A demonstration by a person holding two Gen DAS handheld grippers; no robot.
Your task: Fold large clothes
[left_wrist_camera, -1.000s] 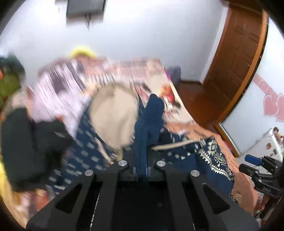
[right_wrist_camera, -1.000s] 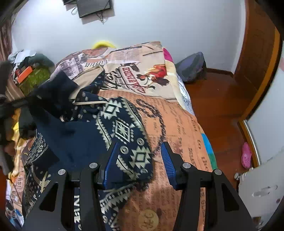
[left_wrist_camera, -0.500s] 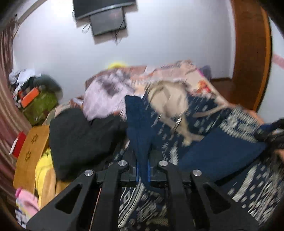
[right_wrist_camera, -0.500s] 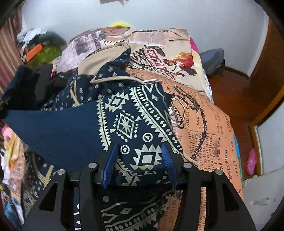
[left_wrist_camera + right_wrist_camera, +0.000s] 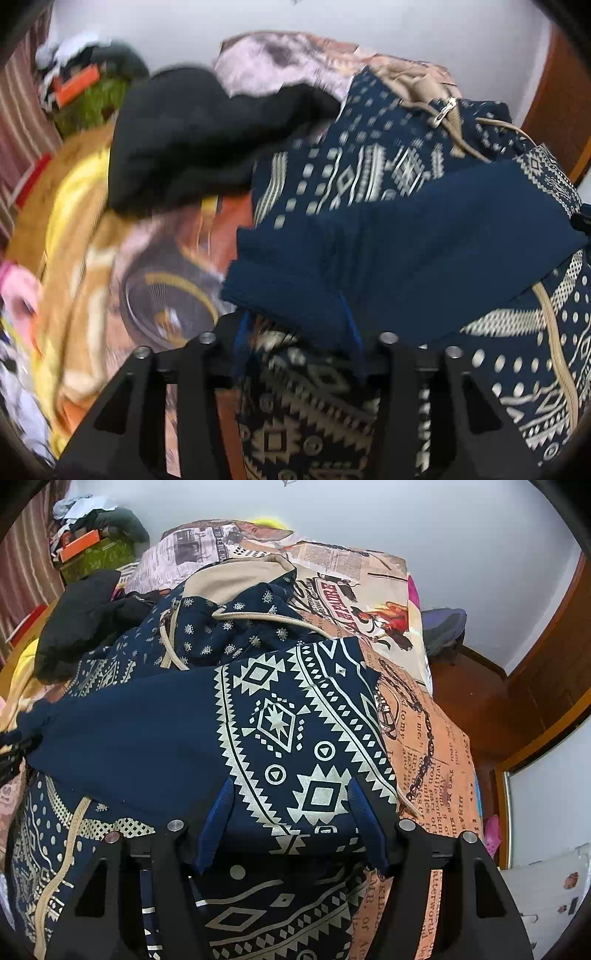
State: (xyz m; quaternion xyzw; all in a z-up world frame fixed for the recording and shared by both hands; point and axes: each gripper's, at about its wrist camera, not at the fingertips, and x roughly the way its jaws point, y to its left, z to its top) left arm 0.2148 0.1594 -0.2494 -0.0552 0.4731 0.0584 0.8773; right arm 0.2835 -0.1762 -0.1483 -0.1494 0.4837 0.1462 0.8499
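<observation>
Your left gripper (image 5: 297, 334) has its blue fingers (image 5: 242, 334) spread apart, with the plain navy edge of the patterned navy garment (image 5: 413, 240) draped across the gap and over the fingers, so you are not pinching it. Your right gripper (image 5: 291, 812) is likewise released, its blue pads (image 5: 218, 812) standing wide on either side of a folded flap that lies between them without being squeezed. That garment (image 5: 280, 723) sits in the middle of the bed, a navy hoodie printed with pale geometric bands and diamonds, its beige hood lining (image 5: 240, 576) turned up at the far end and a beige drawstring (image 5: 266, 618) looping over the dotted fabric. One flap is folded across the body, showing plain navy on its left and the print on its right. To the left a black garment (image 5: 207, 129) lies bunched against it, touching the far left edge, with yellow cloth (image 5: 70, 206) near it. Under everything spreads the newspaper-print bedsheet (image 5: 424, 731). Far right, a dark bag (image 5: 443, 627) rests on the wooden floor (image 5: 476, 686) by the wall.
</observation>
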